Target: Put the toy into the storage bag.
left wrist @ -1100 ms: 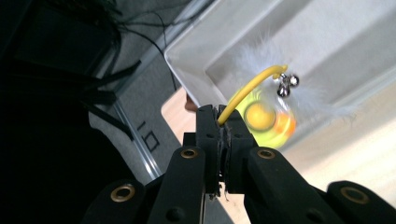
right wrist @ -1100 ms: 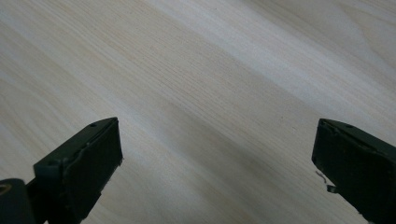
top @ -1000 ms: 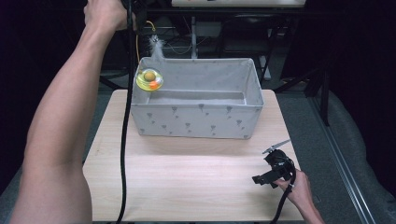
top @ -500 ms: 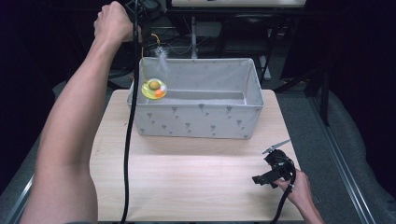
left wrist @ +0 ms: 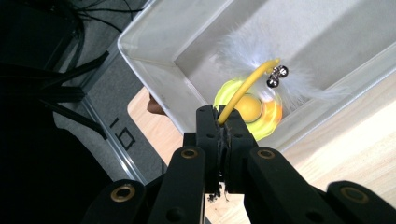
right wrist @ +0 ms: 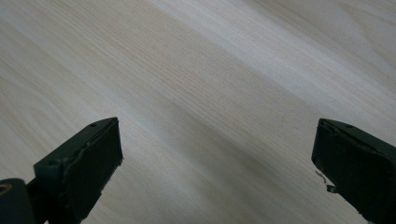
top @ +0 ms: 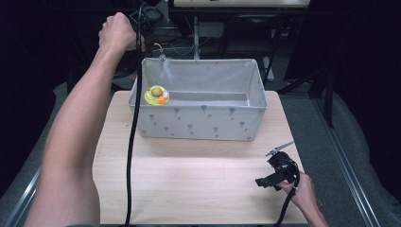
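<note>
Toy (top: 156,95) hangs in bin (top: 198,126) (left end).

Left claw (left wrist: 219,135) clamped; right claw (right wrist: 215,163) wide.

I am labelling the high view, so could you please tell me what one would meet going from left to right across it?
The person's left forearm → the yellow toy hanging at the left end of the grey fabric bin → the right gripper on the wooden table.

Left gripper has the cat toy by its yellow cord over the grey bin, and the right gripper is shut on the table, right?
Not quite: the right gripper is open, jaws wide apart over bare table, as the right gripper view shows. The rest stands.
</note>
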Demonstrator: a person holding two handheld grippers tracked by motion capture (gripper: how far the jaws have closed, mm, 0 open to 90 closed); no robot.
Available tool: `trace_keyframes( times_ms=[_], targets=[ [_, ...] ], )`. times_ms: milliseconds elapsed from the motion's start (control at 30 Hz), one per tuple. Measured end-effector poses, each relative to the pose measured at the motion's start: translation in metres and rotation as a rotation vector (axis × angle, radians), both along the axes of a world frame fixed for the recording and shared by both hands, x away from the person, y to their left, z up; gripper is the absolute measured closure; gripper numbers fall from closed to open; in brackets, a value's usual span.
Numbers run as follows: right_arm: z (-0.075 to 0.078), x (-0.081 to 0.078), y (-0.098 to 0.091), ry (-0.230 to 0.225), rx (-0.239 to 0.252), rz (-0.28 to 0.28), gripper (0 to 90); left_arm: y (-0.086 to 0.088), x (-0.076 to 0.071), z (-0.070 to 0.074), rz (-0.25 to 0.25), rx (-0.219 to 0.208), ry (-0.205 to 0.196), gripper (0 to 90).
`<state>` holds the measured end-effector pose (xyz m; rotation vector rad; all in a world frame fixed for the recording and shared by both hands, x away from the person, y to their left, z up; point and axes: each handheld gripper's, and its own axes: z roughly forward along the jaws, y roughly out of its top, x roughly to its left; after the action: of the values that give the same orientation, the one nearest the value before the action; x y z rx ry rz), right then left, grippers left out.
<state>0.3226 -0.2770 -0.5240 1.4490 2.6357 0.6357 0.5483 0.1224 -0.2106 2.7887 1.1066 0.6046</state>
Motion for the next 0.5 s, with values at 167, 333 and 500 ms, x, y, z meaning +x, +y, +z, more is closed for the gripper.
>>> trace_keyframes(
  times_ms=[167,333,500],
  targets=[
    [0.001,0.0,0.0,0.001,-0.021,0.007,1.5,0.004,0.001,-0.008,0.002,-0.015,0.016,88.1],
    [0.001,0.0,-0.001,0.001,-0.018,0.004,1.5,0.006,0.001,-0.012,0.002,-0.024,0.033,88.1],
    [0.0,0.0,0.0,0.002,0.002,0.0,1.5,0.01,0.0,-0.016,0.006,-0.051,0.042,88.2]
  ],
)
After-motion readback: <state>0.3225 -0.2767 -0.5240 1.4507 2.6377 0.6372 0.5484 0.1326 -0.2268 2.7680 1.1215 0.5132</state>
